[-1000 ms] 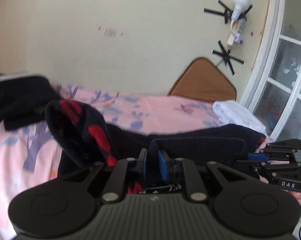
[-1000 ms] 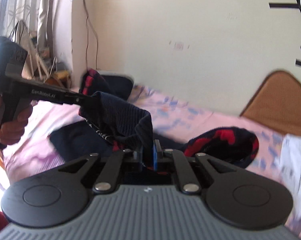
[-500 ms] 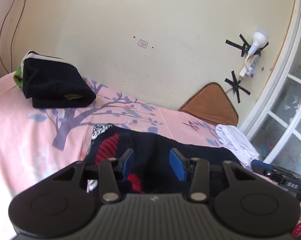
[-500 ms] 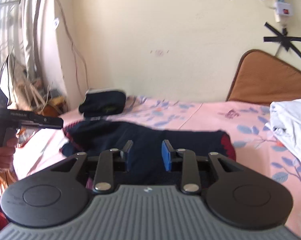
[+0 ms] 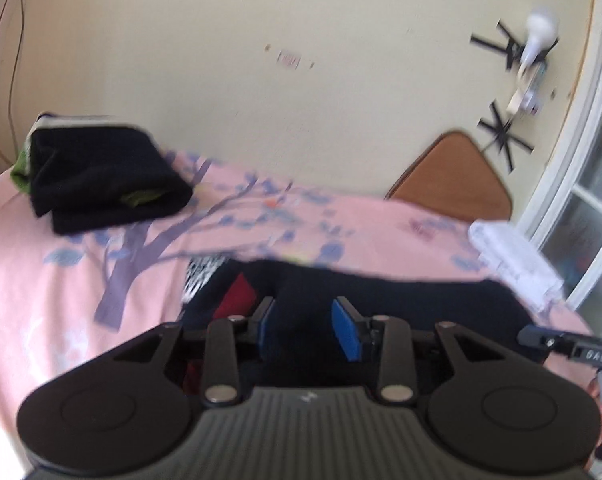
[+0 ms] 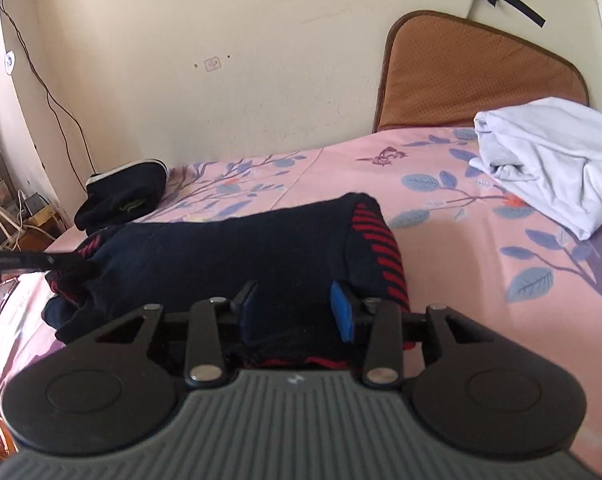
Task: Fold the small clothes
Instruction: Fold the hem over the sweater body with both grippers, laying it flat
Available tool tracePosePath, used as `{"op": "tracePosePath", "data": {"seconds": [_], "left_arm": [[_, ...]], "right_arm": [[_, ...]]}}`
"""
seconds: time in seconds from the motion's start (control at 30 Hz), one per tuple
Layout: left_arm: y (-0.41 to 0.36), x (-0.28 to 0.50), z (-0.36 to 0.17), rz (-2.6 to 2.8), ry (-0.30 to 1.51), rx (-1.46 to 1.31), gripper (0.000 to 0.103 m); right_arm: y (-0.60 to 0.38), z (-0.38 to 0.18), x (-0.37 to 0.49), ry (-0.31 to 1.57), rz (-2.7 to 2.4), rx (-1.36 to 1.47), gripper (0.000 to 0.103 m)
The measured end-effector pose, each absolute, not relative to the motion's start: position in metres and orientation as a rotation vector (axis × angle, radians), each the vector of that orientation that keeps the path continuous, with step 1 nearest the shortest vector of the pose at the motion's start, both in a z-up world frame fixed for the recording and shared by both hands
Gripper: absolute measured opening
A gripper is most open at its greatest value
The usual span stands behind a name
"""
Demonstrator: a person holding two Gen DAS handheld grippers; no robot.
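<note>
A dark navy garment with red stripes (image 6: 237, 248) lies folded on the pink bed; it also shows in the left wrist view (image 5: 381, 300). My right gripper (image 6: 295, 314) is open, its blue pads on either side of the garment's near edge. My left gripper (image 5: 307, 330) is open over the garment's left end, where a red patch and a black-and-white print show. The left gripper's tip (image 6: 61, 259) also shows at the garment's far left in the right wrist view. The right gripper's finger (image 5: 557, 342) shows at the right in the left wrist view.
A folded black garment (image 5: 101, 176) lies at the bed's far left by the wall (image 6: 125, 200). A crumpled white garment (image 6: 549, 160) lies at the right. A brown cushion (image 6: 477, 76) leans on the wall. The bed sheet (image 6: 481, 280) is pink with a tree print.
A second ago both grippers were shut on the navy garment and held it up. It now lies flat on the bed and both grippers have opened.
</note>
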State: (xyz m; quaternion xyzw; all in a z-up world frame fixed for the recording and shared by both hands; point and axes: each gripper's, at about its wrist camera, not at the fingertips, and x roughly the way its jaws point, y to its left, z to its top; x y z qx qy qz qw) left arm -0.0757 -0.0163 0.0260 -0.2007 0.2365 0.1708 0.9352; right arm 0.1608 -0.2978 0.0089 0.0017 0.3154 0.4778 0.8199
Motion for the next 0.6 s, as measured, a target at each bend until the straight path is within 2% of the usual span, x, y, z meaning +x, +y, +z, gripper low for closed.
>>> {"op": "tracePosePath", "data": {"seconds": [0.1,0.23,0.3,0.4,0.6], "left_arm": [[-0.018,-0.052,0.026,0.338,0.493,-0.379,0.032],[-0.007,-0.018,-0.009,0.369,0.607,-0.406,0.030],[-0.004,-0.020,-0.021,0.362,0.560,-0.392,0.031],[-0.007,-0.027,-0.028,0.355,0.517,-0.361,0.031],[-0.012,-0.028,-0.026,0.364,0.506,-0.331,0.031]], "right_arm": [[-0.286,0.020,0.162,0.632,1.049,0.052,0.044],[-0.265,0.014,0.174,0.660,1.074,0.112,0.052],[-0.257,-0.003,0.183,0.708,1.015,0.063,0.052],[-0.267,-0.018,0.185,0.675,1.027,0.068,0.044],[-0.271,-0.018,0.176,0.629,1.029,0.061,0.048]]}}
